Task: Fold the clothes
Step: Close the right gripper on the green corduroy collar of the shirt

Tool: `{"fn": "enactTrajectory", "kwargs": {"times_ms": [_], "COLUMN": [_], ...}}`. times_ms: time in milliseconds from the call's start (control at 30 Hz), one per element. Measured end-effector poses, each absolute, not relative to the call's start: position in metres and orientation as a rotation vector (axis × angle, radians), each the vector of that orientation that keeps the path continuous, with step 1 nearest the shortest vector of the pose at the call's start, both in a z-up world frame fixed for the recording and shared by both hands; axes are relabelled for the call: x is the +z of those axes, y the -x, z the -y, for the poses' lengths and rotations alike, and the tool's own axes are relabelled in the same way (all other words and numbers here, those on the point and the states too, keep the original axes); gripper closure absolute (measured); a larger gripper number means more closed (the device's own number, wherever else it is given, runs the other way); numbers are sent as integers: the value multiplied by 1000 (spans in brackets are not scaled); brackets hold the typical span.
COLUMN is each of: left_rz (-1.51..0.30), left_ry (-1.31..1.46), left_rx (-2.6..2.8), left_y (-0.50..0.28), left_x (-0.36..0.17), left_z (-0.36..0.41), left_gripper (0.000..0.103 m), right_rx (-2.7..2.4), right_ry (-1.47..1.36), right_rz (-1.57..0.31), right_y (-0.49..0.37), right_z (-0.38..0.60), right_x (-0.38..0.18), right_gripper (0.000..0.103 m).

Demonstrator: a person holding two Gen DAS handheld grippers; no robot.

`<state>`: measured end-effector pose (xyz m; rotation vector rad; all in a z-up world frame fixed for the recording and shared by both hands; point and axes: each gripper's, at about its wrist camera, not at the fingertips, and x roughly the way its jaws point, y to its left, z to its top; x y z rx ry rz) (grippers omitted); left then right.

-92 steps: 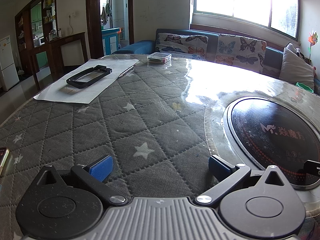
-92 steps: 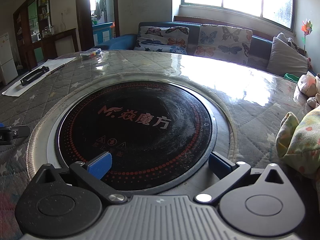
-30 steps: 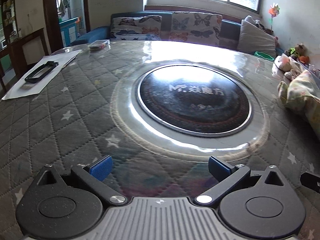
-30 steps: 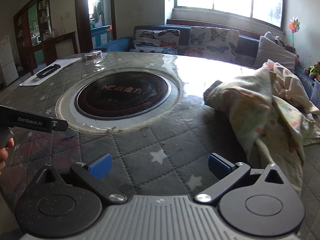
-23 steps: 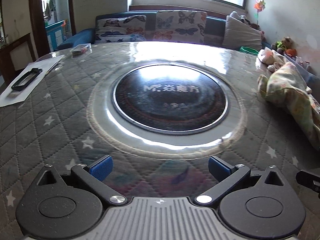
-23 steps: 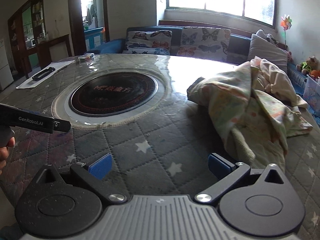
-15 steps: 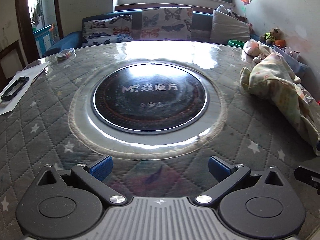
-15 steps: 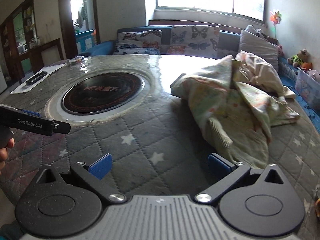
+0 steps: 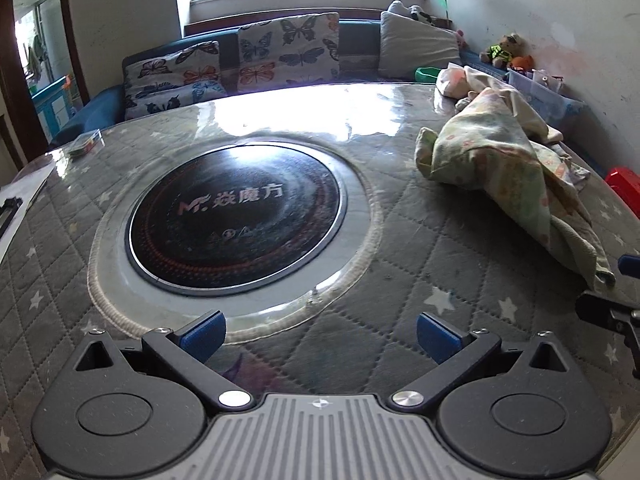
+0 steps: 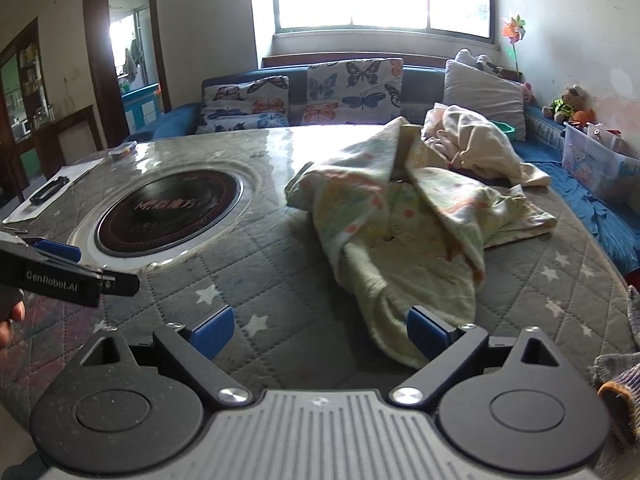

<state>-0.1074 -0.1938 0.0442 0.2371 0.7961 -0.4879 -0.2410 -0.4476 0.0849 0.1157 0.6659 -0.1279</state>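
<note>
"GenRobot.AI" on left hand-held gripper (image 10: 60, 270)

Garment (image 10: 404, 220) ahead of right claw: pale green, orange-pink print. Table cover (image 9: 440, 248): grey quilted diamonds, white stars. Hob (image 9: 236, 216): black, red dot ring. Cushions (image 10: 352, 88): white, butterfly print. Finger pads (image 9: 202, 330): blue.

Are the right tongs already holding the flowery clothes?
No, the right tongs are open, with the flowery clothes lying loose on the table.
</note>
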Motion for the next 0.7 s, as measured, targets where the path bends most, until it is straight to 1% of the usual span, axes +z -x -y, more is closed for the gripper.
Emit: {"fn": "enactTrajectory", "kwargs": {"times_ms": [100,300,367,433,600,700], "left_rz": [-789,-797,-800,-803,-810,-811], "left_ry": [-240,-251,-260,-268,-287,-295], "left_rx": [-502,-523,-531,-539,-557,-568], "left_y": [108,109,111,113,116,118], "left_x": [48,51,51,50,49,49], "left_z": [200,212,217,221,231,237], "left_gripper": [0,0,0,0,0,0], "right_rx": [-137,-155,-160,-163,-173,-172], "right_ry": [-126,-150,-153,-163,-167,-169], "right_rz": [-653,-656,-664,-670,-674,-679], "right_y": [239,236,235,235,232,228], "right_z": [454,465,467,470,475,478], "right_x": [88,86,84,81,79,77], "right_gripper": [13,23,30,35,43,52]}}
